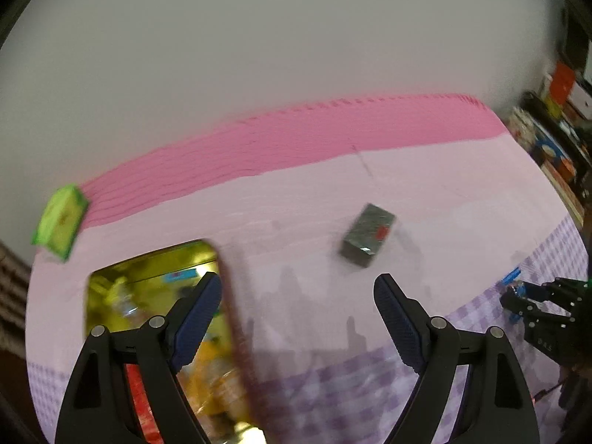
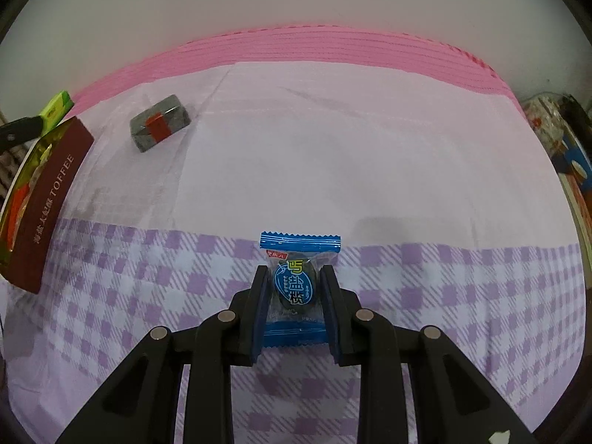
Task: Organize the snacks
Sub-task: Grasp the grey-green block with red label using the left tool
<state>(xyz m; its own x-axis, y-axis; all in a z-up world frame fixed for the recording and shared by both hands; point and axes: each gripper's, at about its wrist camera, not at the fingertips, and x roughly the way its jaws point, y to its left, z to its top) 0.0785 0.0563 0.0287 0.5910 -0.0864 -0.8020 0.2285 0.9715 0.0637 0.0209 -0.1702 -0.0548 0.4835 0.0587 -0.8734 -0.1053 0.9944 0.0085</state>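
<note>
My right gripper [image 2: 294,272] is shut on a blue wrapped candy [image 2: 294,285], held just above the lilac checked cloth [image 2: 111,296]. A brown toffee tin [image 2: 48,192], gold inside and holding several snacks, stands at the left. In the blurred left wrist view my left gripper [image 1: 298,296] is open with nothing between its fingers, and its left finger hangs over the tin [image 1: 148,277]. A dark grey packet with a red label [image 1: 368,235] [image 2: 161,122] lies beyond on the pale cloth. A green box [image 1: 59,222] [image 2: 57,109] sits at the far left. The right gripper [image 1: 512,292] shows at the right edge.
A pink ribbed mat [image 2: 333,44] runs along the back of the table under a plain wall. Stacked books and packages [image 1: 558,155] crowd the right side. Pale cloth [image 2: 333,148] stretches between the grey packet and the right edge.
</note>
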